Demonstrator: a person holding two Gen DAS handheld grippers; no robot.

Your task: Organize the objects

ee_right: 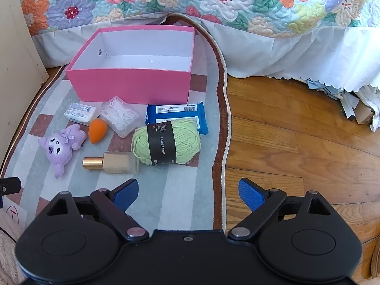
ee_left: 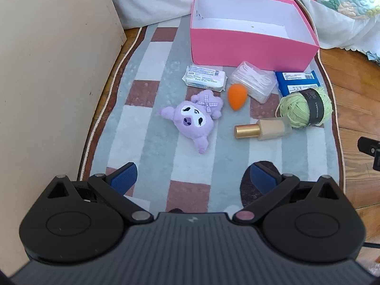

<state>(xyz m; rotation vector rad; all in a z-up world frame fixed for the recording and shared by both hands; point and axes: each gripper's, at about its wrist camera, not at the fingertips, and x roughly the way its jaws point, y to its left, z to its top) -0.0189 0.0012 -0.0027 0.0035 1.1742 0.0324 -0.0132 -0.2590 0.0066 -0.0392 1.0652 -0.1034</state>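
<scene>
We see a pink box (ee_left: 251,47) standing open-topped at the far end of a striped rug (ee_left: 152,128), its white inside bare and its long axis running left to right. Seven things lie on the rug just near of it. A white wipes packet (ee_left: 204,78) lies at the left, long axis left to right. A clear case of floss picks (ee_left: 253,83) sits beside it, angled from far left to near right, and a blue wipes pack (ee_left: 296,82) lies at the right. An orange sponge (ee_left: 236,96), teardrop shaped, points its tip nearward and touches the case. The purple plush (ee_left: 193,117) lies face up. A foundation bottle (ee_left: 263,129) lies on its side, gold cap to the left, base touching the green yarn ball (ee_left: 306,108), whose black band wraps its middle.

Our left gripper (ee_left: 193,178) hovers over the near rug, fingers spread wide, holding nothing. Our right gripper (ee_right: 188,193) hangs above the rug's right edge, fingers likewise wide apart and empty.
</scene>
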